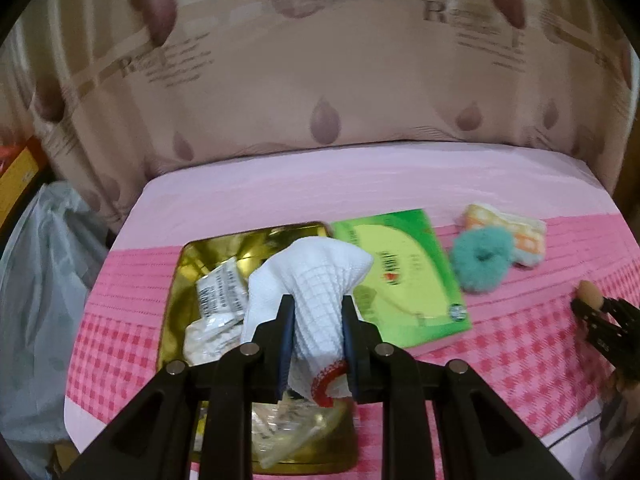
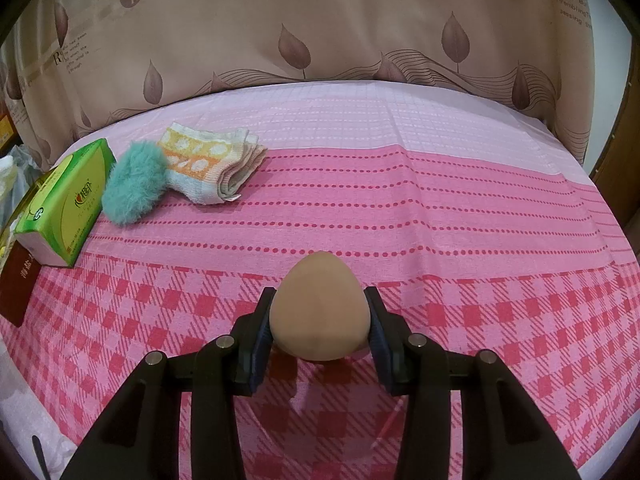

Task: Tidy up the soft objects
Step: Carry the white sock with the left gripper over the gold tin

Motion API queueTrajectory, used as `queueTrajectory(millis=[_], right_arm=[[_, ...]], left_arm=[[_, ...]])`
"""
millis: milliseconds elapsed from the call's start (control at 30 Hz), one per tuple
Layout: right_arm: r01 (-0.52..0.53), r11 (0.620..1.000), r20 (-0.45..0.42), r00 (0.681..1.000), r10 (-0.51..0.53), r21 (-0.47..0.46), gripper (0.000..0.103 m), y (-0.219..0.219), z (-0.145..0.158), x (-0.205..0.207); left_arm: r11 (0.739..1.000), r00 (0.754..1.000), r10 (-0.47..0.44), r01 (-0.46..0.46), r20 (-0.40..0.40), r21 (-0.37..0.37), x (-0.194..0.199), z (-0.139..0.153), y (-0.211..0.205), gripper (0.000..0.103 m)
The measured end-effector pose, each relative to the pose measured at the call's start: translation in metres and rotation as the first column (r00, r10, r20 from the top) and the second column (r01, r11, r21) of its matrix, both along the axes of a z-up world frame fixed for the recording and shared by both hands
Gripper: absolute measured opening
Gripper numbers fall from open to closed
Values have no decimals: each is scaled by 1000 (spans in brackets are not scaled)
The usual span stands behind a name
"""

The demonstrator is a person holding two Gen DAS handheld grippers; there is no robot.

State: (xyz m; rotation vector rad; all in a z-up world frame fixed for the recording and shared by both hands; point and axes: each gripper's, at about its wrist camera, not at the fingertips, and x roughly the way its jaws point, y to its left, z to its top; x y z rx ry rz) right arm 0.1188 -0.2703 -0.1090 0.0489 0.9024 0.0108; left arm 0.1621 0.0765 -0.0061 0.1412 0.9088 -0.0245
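Observation:
My left gripper (image 1: pixel 317 308) is shut on a white knitted glove with a red cuff (image 1: pixel 316 280) and holds it above a gold tin box (image 1: pixel 176 304) that has packets inside. My right gripper (image 2: pixel 319 300) is shut on a beige egg-shaped makeup sponge (image 2: pixel 318 308) above the pink cloth; it also shows at the right edge of the left wrist view (image 1: pixel 590 294). A teal fluffy scrunchie (image 2: pixel 134 188) (image 1: pixel 482 260) lies against a folded orange-and-white sock (image 2: pixel 212 164) (image 1: pixel 516 232).
A green tissue pack (image 2: pixel 64 204) (image 1: pixel 404 276) lies between the tin and the scrunchie. A dark red lid (image 2: pixel 18 288) sits at the left edge of the right wrist view. A leaf-print curtain (image 2: pixel 320 32) hangs behind the table. A plastic bag (image 1: pixel 44 280) is left of the table.

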Motion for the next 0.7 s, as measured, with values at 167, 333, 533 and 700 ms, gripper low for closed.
queueTrajectory(millis=[167, 333, 533, 700], right_arm=[[0, 1000, 0, 1000, 0, 0, 41, 0, 0, 0], [1, 1000, -1, 1000, -1, 0, 42, 0, 0, 0], [1, 1000, -2, 1000, -1, -4, 42, -1, 0, 1], [0, 1000, -3, 1000, 0, -6, 42, 0, 0, 1]], left_arm=[[999, 998, 54, -54, -25, 3, 9, -9, 24, 22], [996, 995, 91, -91, -38, 2, 23, -15, 44, 22], [991, 990, 129, -127, -51, 31, 42, -24, 64, 22], [990, 987, 142, -140, -80, 30, 55, -34, 75, 22]])
